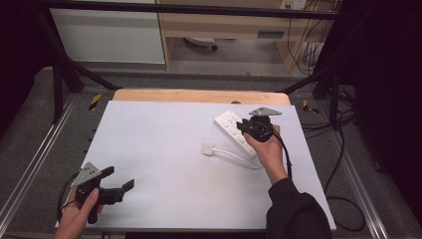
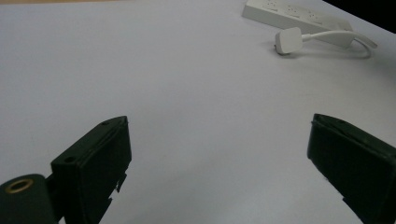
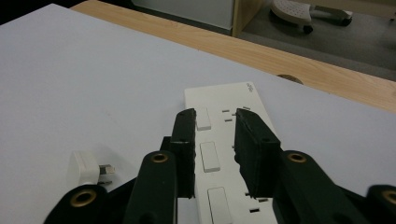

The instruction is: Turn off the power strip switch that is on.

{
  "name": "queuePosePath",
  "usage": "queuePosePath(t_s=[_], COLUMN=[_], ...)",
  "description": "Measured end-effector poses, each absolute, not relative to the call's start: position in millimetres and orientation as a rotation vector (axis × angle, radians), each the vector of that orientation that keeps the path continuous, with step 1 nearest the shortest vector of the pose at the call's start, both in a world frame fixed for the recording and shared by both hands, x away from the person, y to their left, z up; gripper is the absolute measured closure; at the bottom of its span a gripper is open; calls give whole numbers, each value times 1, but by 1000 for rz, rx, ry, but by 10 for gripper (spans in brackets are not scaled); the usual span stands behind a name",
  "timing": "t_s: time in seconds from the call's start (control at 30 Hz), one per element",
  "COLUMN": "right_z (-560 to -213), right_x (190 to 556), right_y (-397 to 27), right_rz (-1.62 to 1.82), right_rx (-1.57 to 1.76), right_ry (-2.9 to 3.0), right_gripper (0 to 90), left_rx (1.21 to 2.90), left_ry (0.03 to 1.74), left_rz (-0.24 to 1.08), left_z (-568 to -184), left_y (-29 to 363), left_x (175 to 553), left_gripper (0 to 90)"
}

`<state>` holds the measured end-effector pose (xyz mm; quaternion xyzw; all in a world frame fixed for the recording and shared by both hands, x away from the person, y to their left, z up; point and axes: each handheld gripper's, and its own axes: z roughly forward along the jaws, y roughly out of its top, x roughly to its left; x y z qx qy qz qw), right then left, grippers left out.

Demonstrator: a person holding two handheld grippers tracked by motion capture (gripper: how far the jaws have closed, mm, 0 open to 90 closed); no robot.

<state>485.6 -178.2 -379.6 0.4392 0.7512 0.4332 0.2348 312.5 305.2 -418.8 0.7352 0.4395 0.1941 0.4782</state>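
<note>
White plastic marks the thing in hand: a power strip (image 1: 235, 128) lying on the pale table sheet (image 1: 164, 164) toward the far right of the table, its length running from far left to near right. Its white cable (image 1: 234, 155) curls off the near end and leads left to a white plug (image 1: 208, 149), which lies flat on the sheet just beside the strip, apart from it.

The right gripper (image 1: 247, 126) hangs over the near half of the strip, held in the person's right hand (image 1: 268, 149). In the right gripper view its 2 black jaws stand a narrow way apart, parted above the row of rocker switches (image 3: 209, 157), with nothing pinched between them; the pads sit over the strip's top face and whether they touch it cannot be told. The plug (image 3: 88, 168) shows low at the left of that view.

The left gripper (image 1: 117, 184) rests at the near left corner of the sheet, well apart from the strip, gripped by the left hand (image 1: 74, 219). Its jaws stand wide open over bare sheet, holding nothing. In the left gripper view the strip (image 2: 299, 16) and plug (image 2: 288, 40) lie far off at the upper right.
</note>
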Motion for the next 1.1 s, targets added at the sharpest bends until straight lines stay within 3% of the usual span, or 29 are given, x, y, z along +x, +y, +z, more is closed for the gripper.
queuePosePath(t_s=[0.33, 0.47, 1.1], right_z=[-369, -363, -337], right_x=[482, 480, 452], right_y=[-180, -181, -201], right_rz=[1201, 1213, 1304], right_rx=[1280, 1289, 1215], right_ry=[2007, 1985, 1941], right_gripper=[186, 77, 34], left_rx=[1795, 1795, 1790], left_ry=[1074, 1075, 1080], left_rz=[475, 475, 479], left_z=[-419, -419, -419], left_y=[306, 306, 306], left_x=[312, 312, 313], left_gripper=[62, 62, 62])
